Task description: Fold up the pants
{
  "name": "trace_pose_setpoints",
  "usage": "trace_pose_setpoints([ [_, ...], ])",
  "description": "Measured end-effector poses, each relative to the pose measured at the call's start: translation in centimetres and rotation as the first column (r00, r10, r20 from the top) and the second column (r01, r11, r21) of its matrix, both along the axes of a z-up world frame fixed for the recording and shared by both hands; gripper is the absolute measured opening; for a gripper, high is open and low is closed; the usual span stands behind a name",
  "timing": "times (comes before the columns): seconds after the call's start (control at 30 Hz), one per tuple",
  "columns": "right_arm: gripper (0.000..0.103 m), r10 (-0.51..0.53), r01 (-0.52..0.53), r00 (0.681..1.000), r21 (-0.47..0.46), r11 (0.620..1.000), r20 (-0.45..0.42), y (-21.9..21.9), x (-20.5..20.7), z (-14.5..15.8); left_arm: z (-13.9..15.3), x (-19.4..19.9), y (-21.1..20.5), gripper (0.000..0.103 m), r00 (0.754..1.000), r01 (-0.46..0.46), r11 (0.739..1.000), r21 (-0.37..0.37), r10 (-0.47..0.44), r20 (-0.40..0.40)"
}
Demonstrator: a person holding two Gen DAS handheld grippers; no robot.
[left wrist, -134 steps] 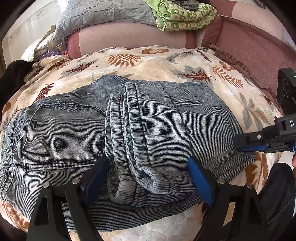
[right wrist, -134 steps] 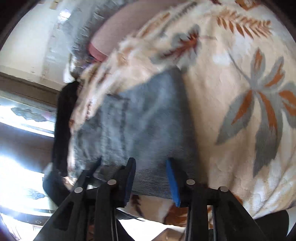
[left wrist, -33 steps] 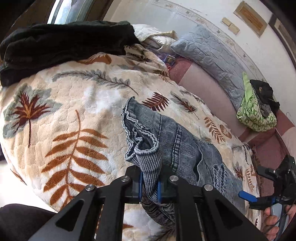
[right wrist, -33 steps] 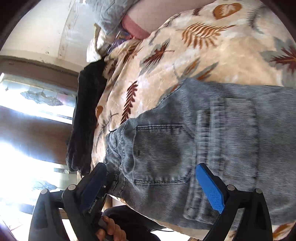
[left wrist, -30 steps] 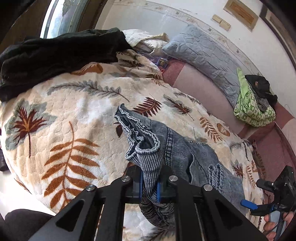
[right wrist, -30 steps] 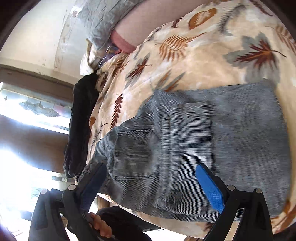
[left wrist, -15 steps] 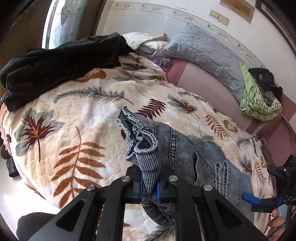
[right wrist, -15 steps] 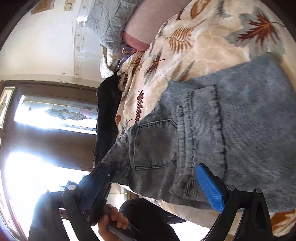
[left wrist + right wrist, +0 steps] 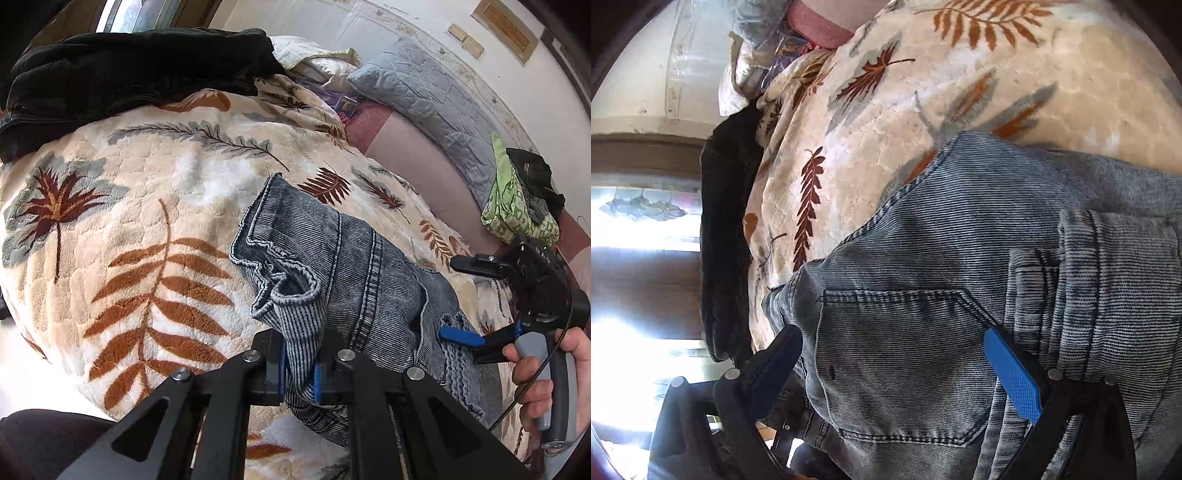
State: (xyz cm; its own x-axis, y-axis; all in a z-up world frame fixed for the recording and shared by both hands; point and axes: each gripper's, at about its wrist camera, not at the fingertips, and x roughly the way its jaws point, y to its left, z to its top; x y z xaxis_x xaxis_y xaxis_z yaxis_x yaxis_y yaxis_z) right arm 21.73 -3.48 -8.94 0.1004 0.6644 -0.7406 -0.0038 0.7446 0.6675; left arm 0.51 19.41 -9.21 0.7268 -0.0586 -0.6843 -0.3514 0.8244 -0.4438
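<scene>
Left claw [image 9: 299,365] is clamped on a bunched waistband corner of the pants [image 9: 369,288], cloth pinched between the blue pads and lifted off the bed [image 9: 122,229]. Rest of the pants trails ahead and to the right of it, lying on the leaf-print blanket. Right claw [image 9: 897,373] is wide apart, holding nothing, hovering over the back pocket [image 9: 894,365]; folded legs sit just past its right finger. In the left view it hangs at far right above the pants' far end. Judgement: the step in hand is carrying the waistband end over for the final fold. To do it well: keep the left grip tight, since the denim is thick and only a corner is caught. Lift just enough to clear the layers underneath, then sweep toward the right claw in one arc so the lower stack doesn't drag. Right claw should pin or grab the fold line near the pocket first. Risk: the bunched corner lands twisted; lay it flat before letting go. Black clothes [image 9: 129,70] far ahead-left are out of the way.
</scene>
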Motion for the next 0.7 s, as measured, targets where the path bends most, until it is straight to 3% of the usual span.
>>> trace_pose_setpoints([
  [0.13,0.1,-0.038,0.038,0.998,-0.014,0.999,0.051,0.8,1.2,1.1,-0.1,0.0,0.2,0.011,1.0,0.003,1.0,-0.017,-0.003,0.006],
  [0.23,0.103,0.006,-0.008,1.0,-0.097,0.995,-0.023,2.2,2.4,-3.0,-0.2,0.0,0.2,0.011,1.0,0.007,1.0,-0.022,-0.007,0.008],
  [0.33,0.103,-0.007,0.009,1.0,-0.1,0.995,0.012,2.3,2.1,-1.4,-0.3,-0.1,0.3,0.011,1.0,0.007,1.0,-0.02,-0.007,0.007],
  [0.57,0.103,-0.034,0.033,0.999,0.041,0.999,0.023,-1.7,-2.7,1.3,-0.3,0.0,0.1,0.011,1.0,0.0,1.0,-0.007,0.0,0.004],
  [0.67,0.103,0.01,0.002,0.995,0.112,0.994,-0.103,-1.6,-4.5,-1.4,-0.3,0.0,-0.1,0.011,1.0,-0.006,1.0,0.006,0.006,0.001],
  [0.7,0.103,0.036,-0.025,0.994,0.106,0.994,-0.099,-1.3,-4.8,-2.2,-0.3,0.0,-0.1,0.011,1.0,-0.006,1.0,0.011,0.006,-0.001],
])
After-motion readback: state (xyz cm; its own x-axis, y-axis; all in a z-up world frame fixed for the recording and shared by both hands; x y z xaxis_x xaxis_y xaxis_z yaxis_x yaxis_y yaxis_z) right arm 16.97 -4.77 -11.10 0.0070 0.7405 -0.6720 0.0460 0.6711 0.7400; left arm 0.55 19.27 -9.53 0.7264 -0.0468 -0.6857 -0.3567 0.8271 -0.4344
